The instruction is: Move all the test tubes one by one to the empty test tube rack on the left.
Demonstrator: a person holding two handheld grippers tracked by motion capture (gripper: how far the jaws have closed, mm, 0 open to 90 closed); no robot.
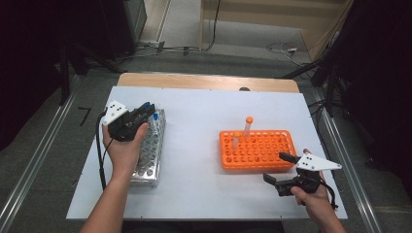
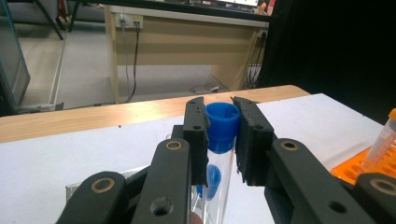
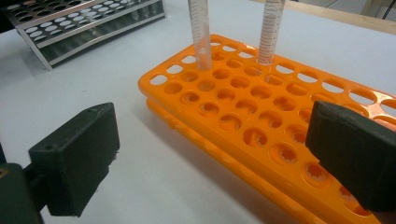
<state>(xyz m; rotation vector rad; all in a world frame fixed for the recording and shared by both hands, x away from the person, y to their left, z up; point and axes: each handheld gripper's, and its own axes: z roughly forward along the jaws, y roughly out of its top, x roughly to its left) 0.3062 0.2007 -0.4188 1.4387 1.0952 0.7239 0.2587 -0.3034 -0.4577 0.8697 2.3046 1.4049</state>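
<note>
**Inspector A:** Left gripper (image 2: pixel 223 140) is clamped on the blue cap of a clear tube (image 2: pixel 222 122), which stands over the metal rack (image 1: pixel 150 150) at the left of the table. I judge the step in hand to be lifting this blue-capped tube out of its hole.

**Inspector B:** Agreed. Right gripper (image 1: pixel 281 170) rests by the near right corner of the orange rack (image 1: pixel 257 149), jaws wide apart, nothing between them.

**Inspector A:** The next move calls for a straight upward pull, clear of the neighbouring caps, then a carry across to the orange rack.

**Inspector B:** The right gripper view shows two tubes standing at the far side of the orange rack (image 3: pixel 261 116); the high view shows an orange cap (image 1: pixel 249 119) on one.
</note>
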